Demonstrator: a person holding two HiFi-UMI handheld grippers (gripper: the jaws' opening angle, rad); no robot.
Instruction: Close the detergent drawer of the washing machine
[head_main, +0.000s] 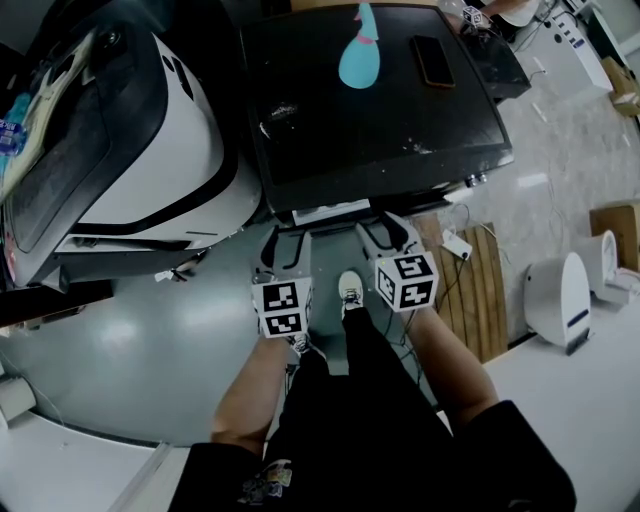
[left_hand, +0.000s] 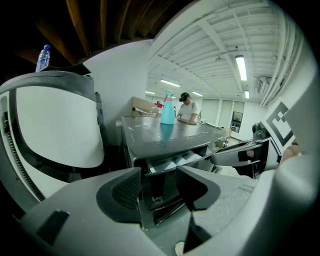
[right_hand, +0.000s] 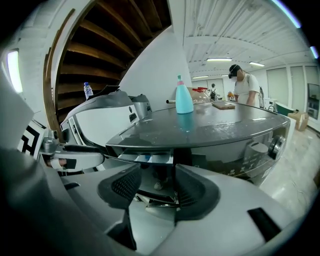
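Observation:
The washing machine has a dark top and stands straight ahead of me. Its detergent drawer juts out from the front top left, with white and blue compartments showing. My left gripper hangs just in front of and below the drawer, jaws open and empty. My right gripper sits beside it to the right, near the machine's front panel, also open with nothing between its pads. Neither gripper touches the drawer.
A large white machine with a dark lid stands close on the left. A blue spray bottle and a phone lie on the washer's top. A wooden pallet and a white device are on the right. A person stands behind the washer.

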